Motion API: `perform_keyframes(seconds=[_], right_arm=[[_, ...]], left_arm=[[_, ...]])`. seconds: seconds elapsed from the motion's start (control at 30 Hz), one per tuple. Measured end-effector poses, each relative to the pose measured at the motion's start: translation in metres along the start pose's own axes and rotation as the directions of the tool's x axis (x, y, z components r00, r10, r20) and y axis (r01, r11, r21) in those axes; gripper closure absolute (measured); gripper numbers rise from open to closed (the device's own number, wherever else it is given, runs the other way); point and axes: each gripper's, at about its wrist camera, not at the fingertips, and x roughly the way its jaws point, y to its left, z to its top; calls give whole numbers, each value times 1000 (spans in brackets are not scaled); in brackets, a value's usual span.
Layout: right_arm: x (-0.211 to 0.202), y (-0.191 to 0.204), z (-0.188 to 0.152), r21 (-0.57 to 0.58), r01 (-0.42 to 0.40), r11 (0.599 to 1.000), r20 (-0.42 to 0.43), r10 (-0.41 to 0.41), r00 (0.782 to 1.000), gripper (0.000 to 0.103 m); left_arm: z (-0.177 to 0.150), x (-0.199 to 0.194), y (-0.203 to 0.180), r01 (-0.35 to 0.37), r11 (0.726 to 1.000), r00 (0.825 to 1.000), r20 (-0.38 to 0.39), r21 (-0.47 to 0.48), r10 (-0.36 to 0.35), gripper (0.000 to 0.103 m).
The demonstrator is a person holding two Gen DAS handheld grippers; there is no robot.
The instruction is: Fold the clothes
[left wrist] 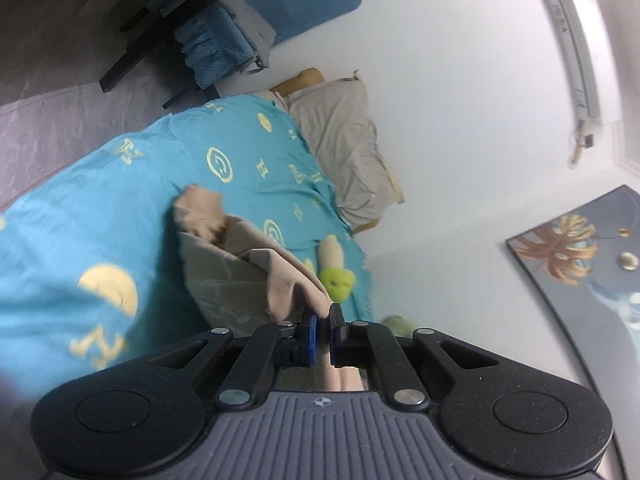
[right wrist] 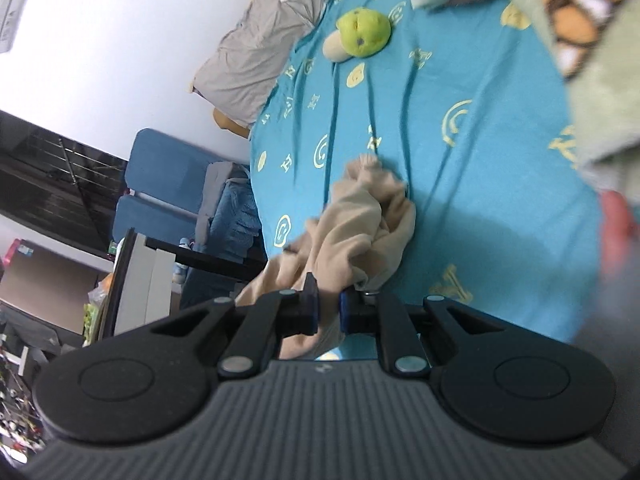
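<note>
A beige garment [left wrist: 240, 264] hangs bunched above a turquoise bedsheet [left wrist: 100, 208] printed with yellow symbols. My left gripper [left wrist: 322, 312] is shut on one edge of it, with cloth running down between the blue pads. In the right wrist view the same beige garment [right wrist: 360, 224] trails crumpled onto the bedsheet [right wrist: 480, 184], and my right gripper [right wrist: 329, 300] is shut on another part of its fabric. Both views are tilted and motion-blurred.
A green and tan plush toy [right wrist: 360, 34] lies near a grey pillow [right wrist: 256, 48] at the head of the bed. A pale green patterned cloth [right wrist: 580, 40] fills the upper right. A blue chair [left wrist: 256, 16] and a desk [right wrist: 136, 280] stand beside the bed.
</note>
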Motion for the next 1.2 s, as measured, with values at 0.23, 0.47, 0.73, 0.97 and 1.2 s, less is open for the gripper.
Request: perform_keyframes(seconds=[0.23, 0.47, 0.73, 0.97, 1.2], right_arm=[[-46, 10, -27, -67, 8, 998, 85, -2, 996, 90], [10, 40, 6, -100, 46, 994, 57, -40, 998, 90], [136, 55, 48, -126, 161, 979, -42, -167, 985, 90], [238, 21, 57, -126, 273, 954, -139, -289, 947, 90], [254, 12, 51, -134, 300, 944, -149, -319, 936, 88]], left_arm=[[-20, -50, -23, -27, 999, 1000, 8, 37, 27, 97], [12, -9, -17, -110, 994, 993, 37, 2, 110, 97], [72, 103, 15, -294, 955, 956, 18, 48, 293, 96], [96, 190, 66, -399, 907, 912, -43, 138, 407, 94], [88, 216, 82, -444, 847, 878, -49, 294, 477, 93]])
